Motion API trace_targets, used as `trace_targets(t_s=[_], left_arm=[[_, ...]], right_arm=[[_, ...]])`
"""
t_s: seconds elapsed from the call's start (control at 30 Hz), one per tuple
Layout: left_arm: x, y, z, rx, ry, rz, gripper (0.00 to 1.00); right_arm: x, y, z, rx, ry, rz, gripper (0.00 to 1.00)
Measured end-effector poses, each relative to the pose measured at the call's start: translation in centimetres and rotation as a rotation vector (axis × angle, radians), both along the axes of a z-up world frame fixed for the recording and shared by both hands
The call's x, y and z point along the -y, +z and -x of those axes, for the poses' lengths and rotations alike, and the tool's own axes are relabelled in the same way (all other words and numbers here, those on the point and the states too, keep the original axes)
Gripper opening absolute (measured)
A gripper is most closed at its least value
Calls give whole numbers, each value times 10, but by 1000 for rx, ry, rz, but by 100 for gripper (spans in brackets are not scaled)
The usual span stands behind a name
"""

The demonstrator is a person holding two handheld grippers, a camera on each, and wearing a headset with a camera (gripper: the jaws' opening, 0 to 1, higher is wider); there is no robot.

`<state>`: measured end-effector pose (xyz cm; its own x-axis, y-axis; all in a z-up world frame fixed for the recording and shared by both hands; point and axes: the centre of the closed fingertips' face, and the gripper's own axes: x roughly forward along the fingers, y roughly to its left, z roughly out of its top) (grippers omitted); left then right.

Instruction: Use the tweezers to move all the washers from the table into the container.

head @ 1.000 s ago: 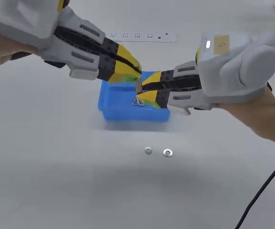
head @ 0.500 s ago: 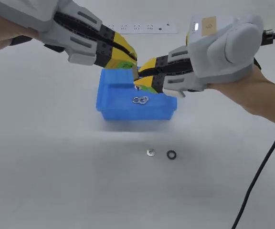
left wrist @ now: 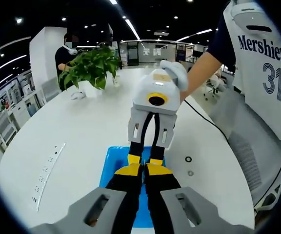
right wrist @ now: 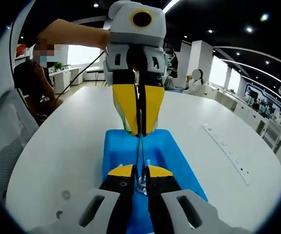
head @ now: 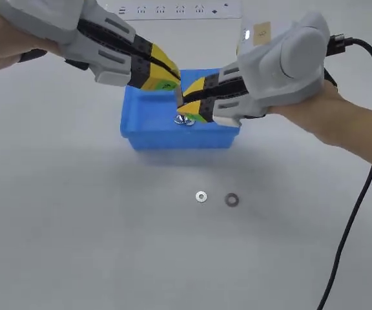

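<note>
Reaches in from the upper left with the left gripper (head: 171, 79), pinched shut on the top of the tweezers (right wrist: 140, 146), caught as a thin line in the right gripper view. Holds washers (head: 185, 120) inside the blue container (head: 144, 126); leaves a bright washer (head: 201, 196) and a dark washer (head: 232, 200) on the table (head: 76, 226). Brings the gripper tips closer to the container's washers than half a second ago. Comes in nearly level from the right with the right gripper (head: 186, 111), squeezed on the tweezers' lower part.
</note>
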<state>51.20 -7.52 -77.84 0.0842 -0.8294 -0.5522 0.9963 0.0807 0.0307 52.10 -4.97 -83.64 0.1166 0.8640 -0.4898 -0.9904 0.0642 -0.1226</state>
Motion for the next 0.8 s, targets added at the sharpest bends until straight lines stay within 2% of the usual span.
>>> trace_targets(t_s=[0.03,0.2,0.5,0.67,0.8], left_arm=[[0,-1,0,-12,6,7,6],[2,-1,-2,-18,12,26,6],[5,3,3,-3,-8,13,6],[3,12,6,12,-9,15,6],[3,21,10,31,-9,16,6]], right_arm=[[0,-1,-1,-2,-4,1,10],[0,-1,0,0,-10,-8,10],[2,2,5,4,-10,-5,11],[3,12,8,3,-19,-23,11],[2,21,10,19,-20,-30,11]])
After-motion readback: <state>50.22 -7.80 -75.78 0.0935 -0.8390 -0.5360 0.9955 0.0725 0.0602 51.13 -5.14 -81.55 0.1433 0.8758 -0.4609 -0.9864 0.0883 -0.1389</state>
